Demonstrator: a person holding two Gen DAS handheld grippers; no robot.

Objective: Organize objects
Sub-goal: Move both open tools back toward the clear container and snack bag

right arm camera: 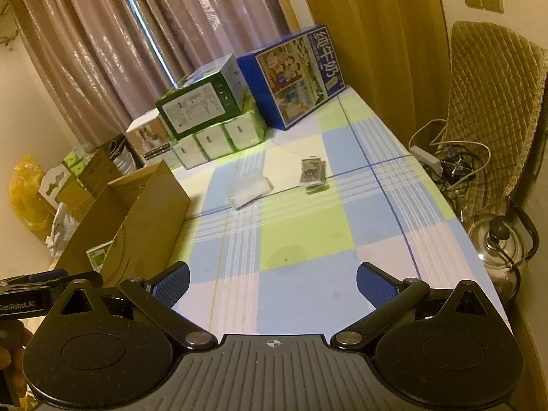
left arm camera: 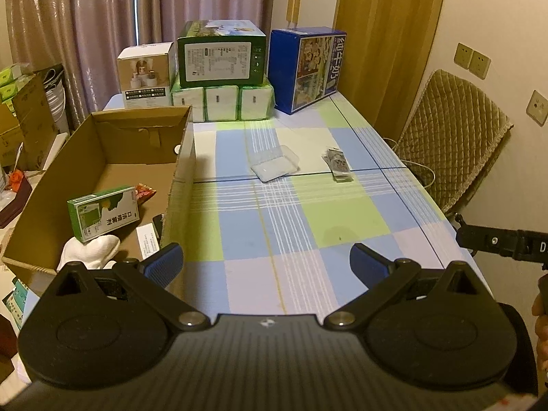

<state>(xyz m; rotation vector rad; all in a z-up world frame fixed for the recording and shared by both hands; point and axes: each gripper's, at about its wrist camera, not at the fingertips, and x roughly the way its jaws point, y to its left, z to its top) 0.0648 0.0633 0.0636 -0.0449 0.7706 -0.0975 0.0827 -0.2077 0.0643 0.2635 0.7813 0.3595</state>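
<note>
An open cardboard box (left arm camera: 178, 157) (right arm camera: 150, 205) stands on the left of the checked tablecloth. Inside lie a small green-and-white carton (left arm camera: 102, 212), a white soft item (left arm camera: 90, 250), a red packet (left arm camera: 145, 191) and a white leaflet (left arm camera: 148, 239). On the cloth farther out lie a clear plastic tray (left arm camera: 275, 164) (right arm camera: 250, 191) and a small printed sachet (left arm camera: 337, 164) (right arm camera: 312, 173). My left gripper (left arm camera: 267, 263) hangs open over the near cloth, holding nothing. My right gripper (right arm camera: 273, 284) is open too, low over the near edge.
Stacked at the far end are a green box (left arm camera: 221, 54), tissue packs (left arm camera: 222, 102), a white box (left arm camera: 147, 73) and a blue milk carton box (left arm camera: 304, 68). A quilted chair (left arm camera: 452, 137), cables and a kettle (right arm camera: 501, 243) stand right of the table. Clutter fills the floor on the left.
</note>
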